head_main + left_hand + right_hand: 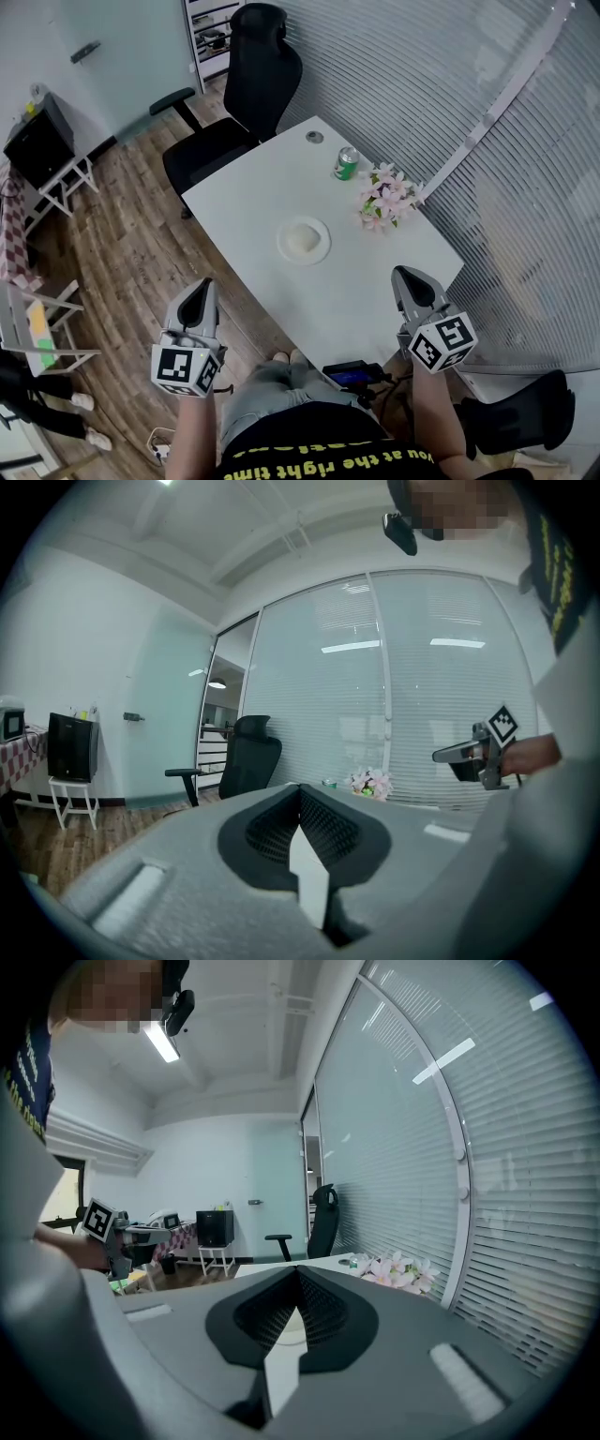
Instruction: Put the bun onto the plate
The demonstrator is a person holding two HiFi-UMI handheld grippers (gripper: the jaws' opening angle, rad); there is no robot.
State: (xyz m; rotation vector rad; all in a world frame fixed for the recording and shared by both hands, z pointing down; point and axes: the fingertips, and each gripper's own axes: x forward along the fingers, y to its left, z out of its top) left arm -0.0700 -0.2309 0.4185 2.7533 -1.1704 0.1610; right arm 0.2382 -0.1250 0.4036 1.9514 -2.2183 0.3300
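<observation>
While the left gripper (196, 298) and right gripper (409, 281) are closed on nothing, the bun (302, 241) sits on the plate (322, 228)
Both flank the white table's (253, 192) near end, well apart from the bun; green can (347, 163) and pink flowers (386, 197) beyond the plate

an office. a white desk (272, 202) stands on a wood floor (122, 244), with a black swivel chair (246, 103) at its far end. along one side runs a curved glass wall (441, 84) covered by slatted blinds (525, 187). a frosted glass panel (131, 56) closes the far side, and beside it an opening shows shelves (211, 28). a black cabinet (37, 141) sits on a white stand (70, 183). a strip light (161, 1042) is on the white ceiling, and the desk has a cable port (315, 137).
</observation>
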